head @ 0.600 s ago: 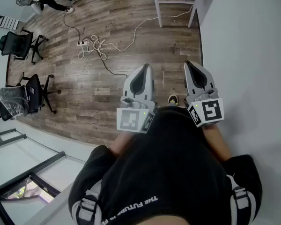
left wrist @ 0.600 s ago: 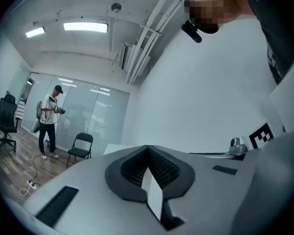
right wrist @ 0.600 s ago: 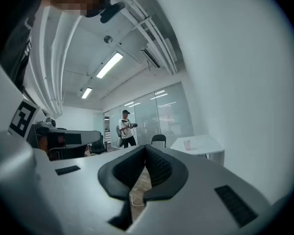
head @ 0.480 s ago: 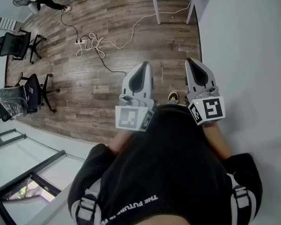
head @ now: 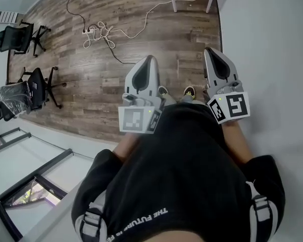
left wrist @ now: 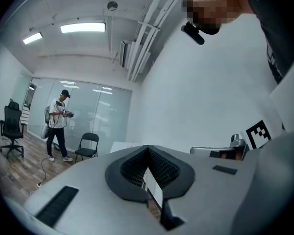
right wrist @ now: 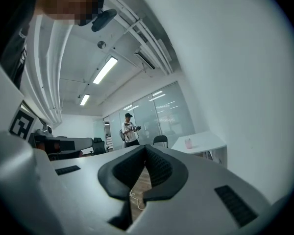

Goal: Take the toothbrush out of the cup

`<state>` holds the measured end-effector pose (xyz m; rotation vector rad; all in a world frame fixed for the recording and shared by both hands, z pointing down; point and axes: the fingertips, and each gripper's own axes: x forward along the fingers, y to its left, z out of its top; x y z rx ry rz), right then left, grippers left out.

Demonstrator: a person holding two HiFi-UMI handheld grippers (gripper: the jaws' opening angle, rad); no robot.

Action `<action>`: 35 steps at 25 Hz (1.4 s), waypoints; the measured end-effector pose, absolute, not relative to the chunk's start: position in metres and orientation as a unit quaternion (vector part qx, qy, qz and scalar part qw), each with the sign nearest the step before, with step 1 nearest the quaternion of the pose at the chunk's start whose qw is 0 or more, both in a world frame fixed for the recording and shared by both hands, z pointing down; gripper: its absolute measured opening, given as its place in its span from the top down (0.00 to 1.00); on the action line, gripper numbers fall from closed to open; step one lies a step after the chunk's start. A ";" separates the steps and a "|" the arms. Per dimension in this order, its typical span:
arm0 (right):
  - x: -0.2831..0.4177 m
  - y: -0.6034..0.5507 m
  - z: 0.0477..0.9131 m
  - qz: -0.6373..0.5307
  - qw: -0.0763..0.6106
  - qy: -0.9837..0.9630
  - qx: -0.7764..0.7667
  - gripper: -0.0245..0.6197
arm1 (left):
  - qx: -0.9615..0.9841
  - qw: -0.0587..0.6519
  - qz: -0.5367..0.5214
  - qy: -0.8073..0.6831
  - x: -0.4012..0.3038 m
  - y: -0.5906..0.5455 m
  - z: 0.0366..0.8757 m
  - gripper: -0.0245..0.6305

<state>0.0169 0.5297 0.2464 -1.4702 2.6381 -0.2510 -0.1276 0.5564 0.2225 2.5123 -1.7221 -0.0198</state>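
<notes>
Left tongs and right tongs, both clenched on nothing, point at 12 o'clock over open wooden floor. White wall borders 3 o'clock; office chairs at 9 o'clock.

Office chairs on wood floor; cable tangle nearby.

Left tongs and right tongs are grey, the plank floor brown, the cup seemingly pink.
</notes>
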 end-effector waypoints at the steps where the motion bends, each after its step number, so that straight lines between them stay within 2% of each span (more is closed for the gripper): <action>1: 0.017 0.530 0.244 -0.079 0.060 0.871 -0.481 0.94 | 0.823 0.045 -0.004 -0.566 -0.127 0.555 0.221 0.95; 23: 0.043 0.513 0.250 -0.088 0.082 0.872 -0.474 0.94 | 0.830 0.039 0.006 -0.556 -0.092 0.539 0.218 0.95; 35: 0.031 0.478 0.253 -0.098 0.076 0.870 -0.477 0.94 | 0.834 0.061 -0.013 -0.548 -0.102 0.506 0.232 0.95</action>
